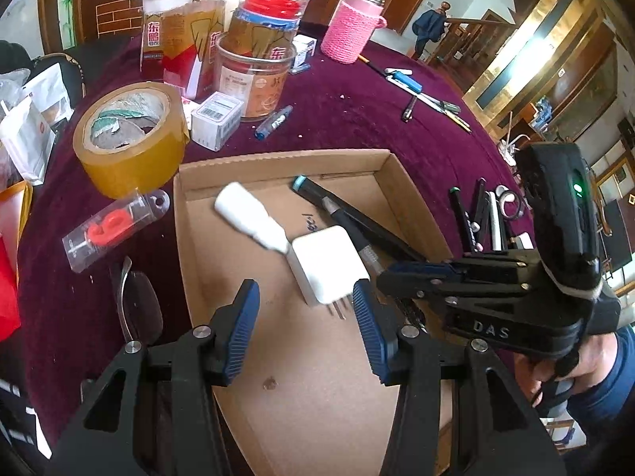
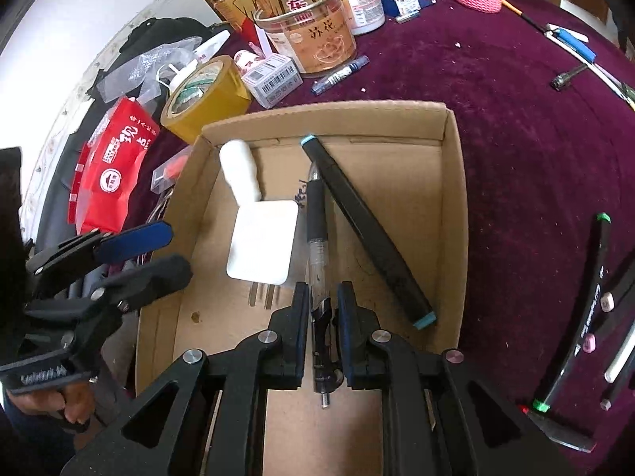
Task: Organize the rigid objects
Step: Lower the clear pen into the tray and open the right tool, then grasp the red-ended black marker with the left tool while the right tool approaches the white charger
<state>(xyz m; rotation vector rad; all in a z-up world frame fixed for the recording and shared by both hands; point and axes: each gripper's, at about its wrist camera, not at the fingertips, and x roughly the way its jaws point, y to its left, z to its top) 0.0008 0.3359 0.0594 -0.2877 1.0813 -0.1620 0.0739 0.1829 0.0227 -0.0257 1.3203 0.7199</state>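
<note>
On the left of the purple surface [image 1: 357,127] a roll of tan tape [image 1: 131,139] sat just beside the cardboard box [image 2: 456,198], with a packaged red item [image 1: 115,228] near the box's outer left wall. The left gripper [image 1: 305,309] hung over the box with its fingers released, gripping nothing; the white charger [image 1: 327,263], its prongs pointing toward the camera, lay on the box floor between them, apart from the far pad. A white capped piece [image 2: 238,170] lay against the charger's far end.

Toward the middle, the right gripper [image 2: 322,305] straddled a clear-barrelled pen [image 2: 317,230] lying in the box. Its fingers stood slightly parted, with a sliver of gap on each side of the pen, so the grip looked let go rather than clenched. A black marker with teal caps [image 2: 369,230] lay diagonally just right of the pen.

On the far right, more markers [image 2: 587,297] lay outside the box, not yet sorted.

The risks seemed small: lifting the right gripper at a tilt could drag the pen by its clip, and the two grippers, close together over the box, could knock one another or nudge the charger.
</note>
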